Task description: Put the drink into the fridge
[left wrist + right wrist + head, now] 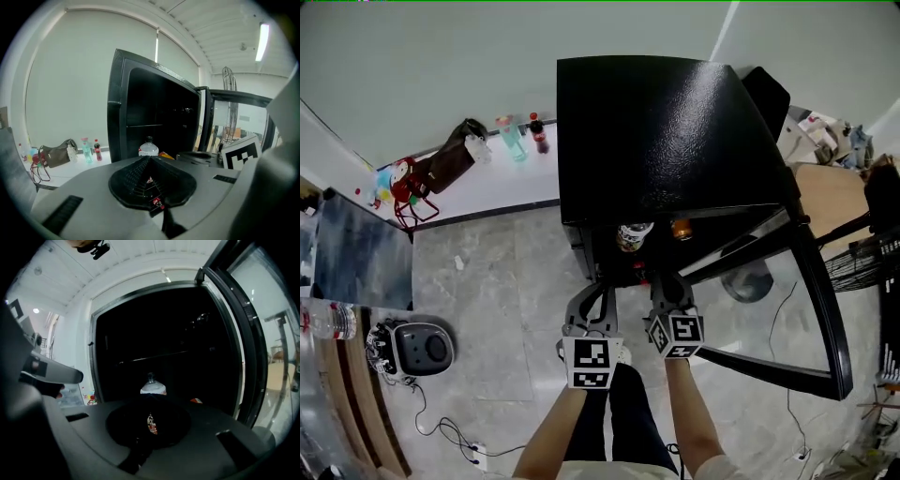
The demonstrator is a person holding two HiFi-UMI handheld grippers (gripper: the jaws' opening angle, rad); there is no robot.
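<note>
The black fridge (661, 131) stands with its glass door (811, 309) swung out to the right. On a lower shelf inside is a clear drink bottle (633, 234) with a white label, also in the left gripper view (149, 147) and the right gripper view (153, 386). An orange item (680, 228) lies beside it. My left gripper (602, 289) (150, 179) hangs just in front of the opening, its jaws together with nothing between them. My right gripper (666, 281) (151, 423) is beside it, a little nearer the shelf, also shut and holding nothing.
A white ledge along the wall carries a green bottle (514, 138), a cola bottle (537, 132) and a dark bag (450, 155). A grey round device (422, 347) and cables lie on the floor at left. A fan base (748, 281) stands behind the door.
</note>
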